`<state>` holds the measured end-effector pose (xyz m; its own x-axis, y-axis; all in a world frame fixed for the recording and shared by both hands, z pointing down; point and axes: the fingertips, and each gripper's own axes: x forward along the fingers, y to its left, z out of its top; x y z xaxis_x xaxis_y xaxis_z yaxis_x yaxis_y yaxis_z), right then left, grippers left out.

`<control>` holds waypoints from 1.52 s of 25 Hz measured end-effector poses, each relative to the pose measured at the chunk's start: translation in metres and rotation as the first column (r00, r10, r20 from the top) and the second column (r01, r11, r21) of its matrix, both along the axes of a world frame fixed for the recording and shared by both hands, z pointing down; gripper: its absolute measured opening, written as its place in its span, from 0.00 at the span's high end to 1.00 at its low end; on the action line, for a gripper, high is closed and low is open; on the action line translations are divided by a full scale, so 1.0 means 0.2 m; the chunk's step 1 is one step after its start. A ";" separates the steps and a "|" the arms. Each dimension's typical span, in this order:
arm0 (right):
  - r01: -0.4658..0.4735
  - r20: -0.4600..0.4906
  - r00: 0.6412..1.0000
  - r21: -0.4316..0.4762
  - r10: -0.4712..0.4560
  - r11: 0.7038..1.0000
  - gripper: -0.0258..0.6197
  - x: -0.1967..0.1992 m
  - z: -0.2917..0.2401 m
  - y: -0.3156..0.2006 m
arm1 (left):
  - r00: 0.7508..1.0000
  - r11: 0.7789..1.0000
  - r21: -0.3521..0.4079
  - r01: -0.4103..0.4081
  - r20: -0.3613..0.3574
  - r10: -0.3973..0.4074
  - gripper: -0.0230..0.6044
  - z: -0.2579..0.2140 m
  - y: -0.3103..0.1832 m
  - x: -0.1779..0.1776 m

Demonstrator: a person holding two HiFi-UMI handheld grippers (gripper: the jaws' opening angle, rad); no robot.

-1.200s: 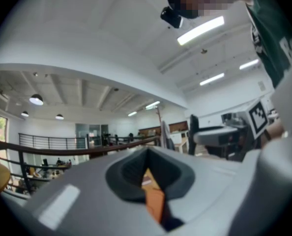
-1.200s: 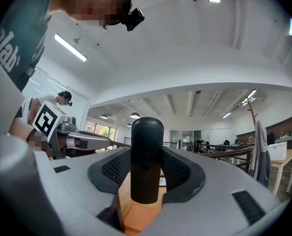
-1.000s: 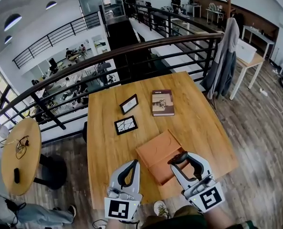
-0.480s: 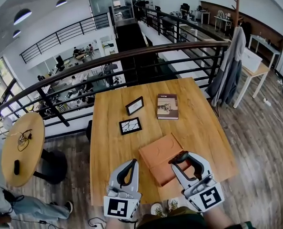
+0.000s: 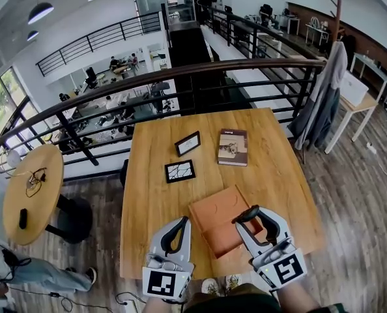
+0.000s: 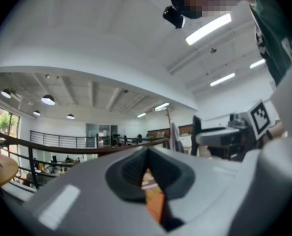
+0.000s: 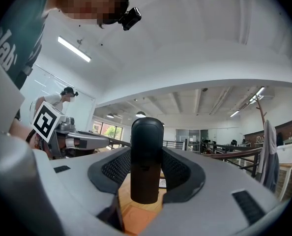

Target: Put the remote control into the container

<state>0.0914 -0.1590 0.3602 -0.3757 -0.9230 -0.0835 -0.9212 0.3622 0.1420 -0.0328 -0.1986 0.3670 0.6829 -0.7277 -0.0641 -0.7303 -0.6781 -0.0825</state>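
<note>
My right gripper (image 5: 248,214) (image 7: 146,167) is shut on a black remote control (image 5: 244,214) (image 7: 146,151), which stands upright between its pads. In the head view it hangs over the near right part of the container (image 5: 216,222), a flat orange box lying open on the wooden table (image 5: 148,197). My left gripper (image 5: 180,224) (image 6: 147,152) is shut with nothing in it, over the table's near edge just left of the box. A strip of the orange box (image 6: 155,205) shows below its jaws.
Two small black picture frames (image 5: 187,143) (image 5: 180,171) and a book (image 5: 232,147) lie further back on the table. A dark railing (image 5: 180,77) runs behind it. A round table (image 5: 27,194) stands at the left, and a coat rack with a grey jacket (image 5: 320,106) at the right.
The head view has shifted a little, so the table sits slightly further right and lower. Both grippers keep their places, and the remote stays in the right one.
</note>
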 end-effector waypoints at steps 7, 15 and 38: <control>0.022 0.022 1.000 -0.009 -0.022 1.000 0.65 0.02 0.02 -0.02 | 1.000 1.000 -0.015 0.017 0.015 -0.017 0.96 0.02 -0.01 0.02; 0.046 0.028 0.999 -0.025 -0.045 0.999 0.65 0.00 0.05 -0.04 | 0.999 0.999 -0.024 0.043 0.022 -0.043 0.96 0.03 -0.01 -0.01; 0.087 0.021 0.996 -0.060 -0.086 0.994 0.65 0.00 0.15 -0.17 | 0.995 0.995 -0.034 0.096 0.017 -0.096 0.96 0.07 -0.11 -0.05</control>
<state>0.0909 -0.1929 0.3903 -0.4530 -0.8908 -0.0357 -0.8885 0.4478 0.1003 -0.0422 -0.2201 0.3807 0.6104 -0.7916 -0.0273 -0.7911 -0.6075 -0.0718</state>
